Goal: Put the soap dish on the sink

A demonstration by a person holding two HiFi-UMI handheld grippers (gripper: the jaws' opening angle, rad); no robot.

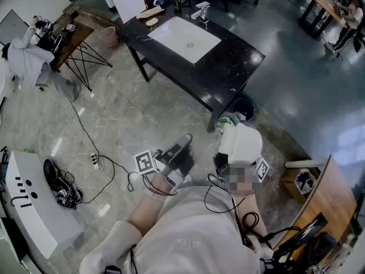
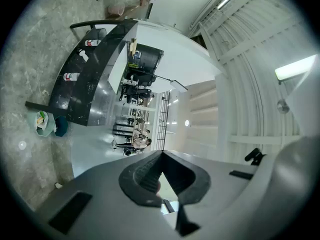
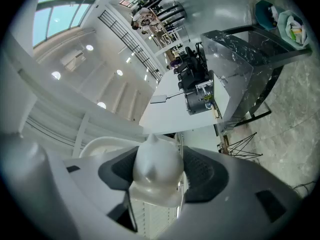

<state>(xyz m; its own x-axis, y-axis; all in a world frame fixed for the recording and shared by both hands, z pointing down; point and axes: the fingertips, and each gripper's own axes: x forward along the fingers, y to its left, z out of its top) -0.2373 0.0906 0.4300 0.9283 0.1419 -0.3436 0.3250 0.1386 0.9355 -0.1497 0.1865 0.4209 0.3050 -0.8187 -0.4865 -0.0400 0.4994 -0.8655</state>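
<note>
A white soap dish (image 1: 242,143) is held up in front of me, well short of the black marble table (image 1: 228,67) with its white sink basin (image 1: 184,39) and faucet (image 1: 201,10). My right gripper (image 3: 157,171) is shut on the soap dish (image 3: 155,166), both pads pressing its sides. In the head view the dish hides most of that gripper. My left gripper (image 1: 181,147) is raised beside it at the left. In its own view the left gripper (image 2: 162,176) is shut with nothing between the jaws. Both gripper views show the table far off (image 2: 85,84) (image 3: 240,49).
Wooden items (image 1: 149,13) lie at the table's far left corner. Bins (image 1: 242,110) stand under its near end. On the floor are a cable with a power strip (image 1: 94,161), shoes (image 1: 60,187) and a white box (image 1: 34,210). A person (image 1: 28,56) sits at a wooden desk (image 1: 71,33).
</note>
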